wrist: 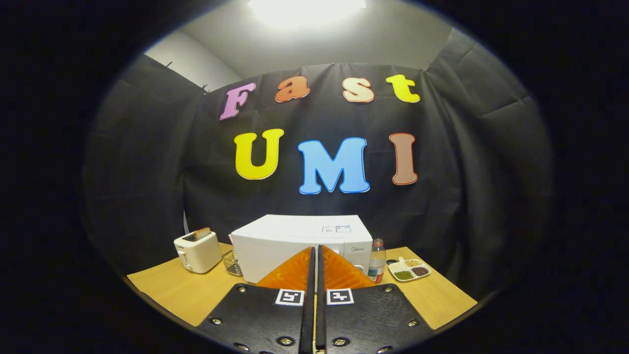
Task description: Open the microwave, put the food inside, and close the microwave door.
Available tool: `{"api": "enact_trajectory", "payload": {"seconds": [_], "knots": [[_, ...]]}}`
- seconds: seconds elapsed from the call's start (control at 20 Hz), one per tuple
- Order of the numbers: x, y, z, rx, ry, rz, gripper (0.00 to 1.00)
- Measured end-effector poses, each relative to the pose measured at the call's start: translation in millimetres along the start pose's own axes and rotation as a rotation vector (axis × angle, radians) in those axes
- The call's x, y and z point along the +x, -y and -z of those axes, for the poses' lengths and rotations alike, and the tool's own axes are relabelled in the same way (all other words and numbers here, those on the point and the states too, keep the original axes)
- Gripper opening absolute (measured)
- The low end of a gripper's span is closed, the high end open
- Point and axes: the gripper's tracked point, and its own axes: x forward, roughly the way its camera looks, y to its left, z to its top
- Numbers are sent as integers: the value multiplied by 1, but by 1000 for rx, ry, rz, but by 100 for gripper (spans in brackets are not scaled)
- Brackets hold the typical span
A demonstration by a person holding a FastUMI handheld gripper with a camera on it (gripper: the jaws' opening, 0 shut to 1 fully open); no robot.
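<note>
Microwave [295,246] with door shut, centred on wooden worktop [186,295], beyond the tool [315,255].

Tool's fingers stood pressed together, holding nothing. Divided dish [410,270] right of the microwave held three lots of grains or beans; bottle [377,260] stood between dish and microwave. Toaster [197,250] at left carried a slice in its slot; small wire basket [232,263] just beside it. Bare worktop lay along the near edges.

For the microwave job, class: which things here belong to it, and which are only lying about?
Belongs: microwave, door closed; gripper, fingers together, empty, before the microwave.
Lying about: toaster with toast; wire basket; bottle; divided dish of beans.
</note>
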Motion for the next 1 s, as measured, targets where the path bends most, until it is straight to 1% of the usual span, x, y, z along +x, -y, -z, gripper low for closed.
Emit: {"api": "enact_trajectory", "payload": {"seconds": [0.15,0.3,0.35,0.4,0.5,0.55,0.6,0.75,1.0], "knots": [[-10,2,-18,-8,19,2,3],[-14,4,-25,-5,39,18,4],[-16,3,-26,-7,44,34,20],[-14,5,-28,-26,49,54,46],[-8,15,-33,-75,68,138,99],[-6,17,-38,-101,77,174,98],[-4,14,-41,-122,84,188,98],[-1,2,-42,-121,85,185,98],[7,3,-41,-118,83,199,98]]}}
